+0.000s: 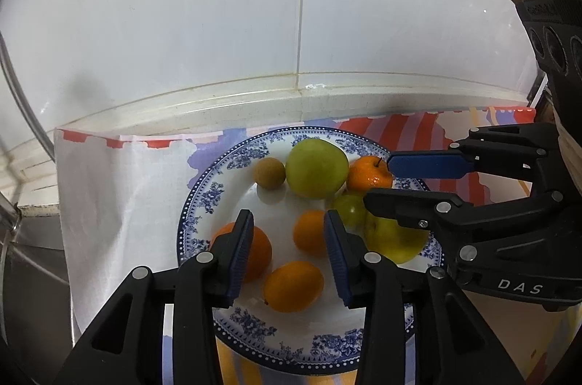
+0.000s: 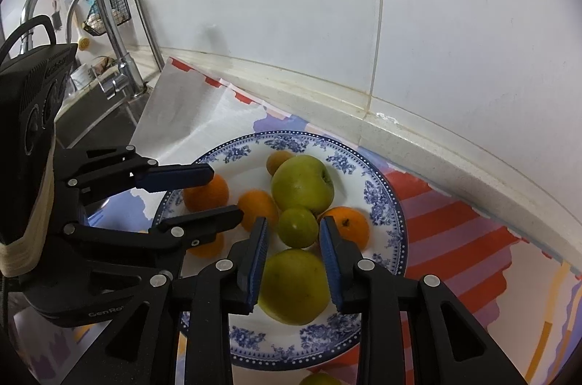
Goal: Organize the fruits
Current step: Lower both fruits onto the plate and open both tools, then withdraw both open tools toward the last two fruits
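A blue-patterned white plate (image 1: 203, 203) (image 2: 385, 203) holds several fruits: a large green apple (image 1: 315, 168) (image 2: 302, 185), a yellow-green apple (image 2: 294, 286) (image 1: 394, 239), a small green fruit (image 2: 297, 226), several oranges (image 1: 293, 286) (image 2: 258, 208) and a small brown fruit (image 1: 269, 173). My left gripper (image 1: 289, 221) is open over the plate's near side, above the oranges. My right gripper (image 2: 294, 232) is open, its fingers on either side of the yellow-green apple, just above it. Each gripper shows in the other's view.
The plate sits on a striped cloth (image 1: 109, 188) (image 2: 465, 239) on a counter against a white tiled wall (image 1: 291, 3). A sink with steel taps (image 2: 120, 32) lies to the left. Another green fruit (image 2: 320, 379) shows at the bottom edge.
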### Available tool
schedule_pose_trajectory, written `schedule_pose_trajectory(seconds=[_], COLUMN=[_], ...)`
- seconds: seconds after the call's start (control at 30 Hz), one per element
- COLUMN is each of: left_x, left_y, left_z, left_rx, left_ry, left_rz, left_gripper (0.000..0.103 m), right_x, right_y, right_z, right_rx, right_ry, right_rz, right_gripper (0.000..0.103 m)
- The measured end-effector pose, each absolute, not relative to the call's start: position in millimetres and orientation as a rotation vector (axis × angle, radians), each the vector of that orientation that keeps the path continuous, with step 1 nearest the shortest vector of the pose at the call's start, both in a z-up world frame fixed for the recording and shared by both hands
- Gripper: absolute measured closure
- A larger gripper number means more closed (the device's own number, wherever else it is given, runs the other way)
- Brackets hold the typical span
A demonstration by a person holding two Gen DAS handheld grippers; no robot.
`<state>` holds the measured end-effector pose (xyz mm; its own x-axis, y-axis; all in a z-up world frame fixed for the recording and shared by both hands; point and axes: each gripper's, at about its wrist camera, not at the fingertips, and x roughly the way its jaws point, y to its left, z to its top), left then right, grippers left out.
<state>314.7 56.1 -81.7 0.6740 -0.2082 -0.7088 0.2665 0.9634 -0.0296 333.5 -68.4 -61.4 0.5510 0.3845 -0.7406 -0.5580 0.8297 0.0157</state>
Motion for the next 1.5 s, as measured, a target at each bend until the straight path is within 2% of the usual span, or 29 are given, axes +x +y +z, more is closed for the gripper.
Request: schedule_pose_trajectory(seconds=[0.23,0.5,0.6,0.7,0.8,0.93,1.1,1.5], left_x=[295.6,258.6,247.6,234.6,222.1,205.7,191.0,183.4], left_y=[56.2,47.9,42.7,35.7,30.0,20.7,7.5,-9.8], left_z=[-68.8,-33.9,-22.1,-9.9,-2.4,1.1,-9.7,-57.1], left_rx=[0.077,0.061,0.064,0.063,0.054,0.06,0.115,0.175], left_ry=[0.739,0.644,0.61,0.568,0.534,0.501,0.481,0.574], left_rz=[-0.227,-0.211,-0.204,-0.209,-0.215,-0.203,-0.189,-0.227], left_gripper=[0.063,0.051,0.045,0.041,0.036,0.031,0.025,0.025], right_x=[322.6,294.5,284.0,272.4,261.5,247.8,233.8,223.3], right_y=[-72.9,-89.4,-98.2,-109.1,-121.1,-135.6,-149.2,-162.3], right_z=[-53.2,-22.4,-9.0,3.9,15.1,20.6,7.7,-60.4], right_rx=[-0.234,-0.214,-0.2,-0.189,-0.17,-0.16,-0.176,-0.17], right_ry=[0.789,0.705,0.664,0.626,0.593,0.571,0.596,0.794], right_rz=[0.552,0.522,0.501,0.479,0.452,0.425,0.401,0.426], right_gripper=[0.07,0.07,0.062,0.059,0.052,0.052,0.052,0.052])
